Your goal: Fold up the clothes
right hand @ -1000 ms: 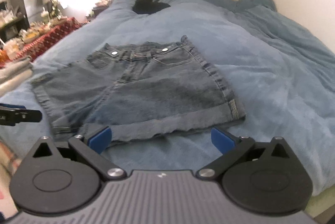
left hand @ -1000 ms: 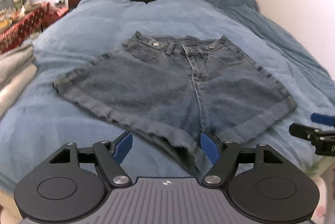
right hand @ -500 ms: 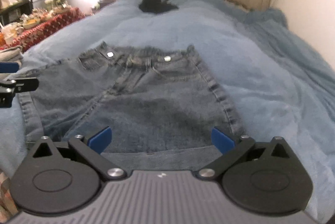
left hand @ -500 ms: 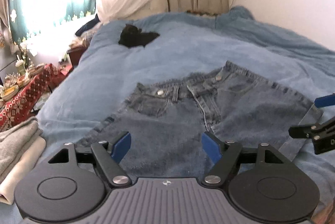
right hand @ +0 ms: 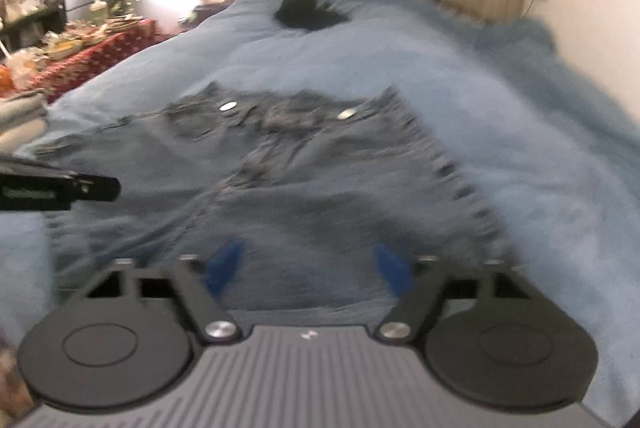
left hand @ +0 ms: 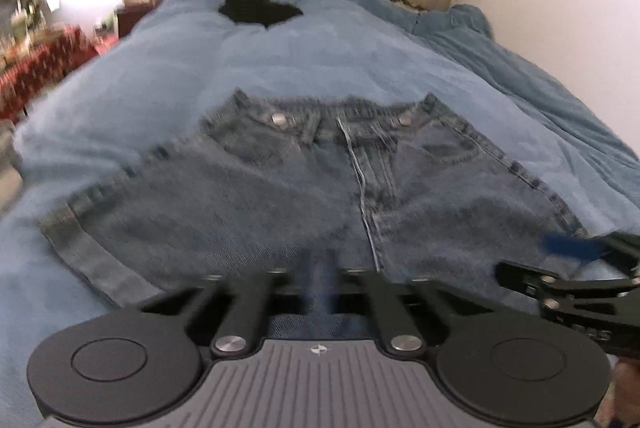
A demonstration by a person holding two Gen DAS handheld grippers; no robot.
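Left wrist view: the denim shorts lie flat on the blue bedspread, waistband toward twelve o'clock; the left gripper has just snapped closed on their near hem at six o'clock. Right wrist view: the right gripper, jaws half-spread and just narrowing, straddles the hem unpressed.

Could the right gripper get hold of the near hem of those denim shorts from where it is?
Probably yes: the right gripper hangs over the denim shorts near hem, jaws part-closed after just closing, nothing in the way.
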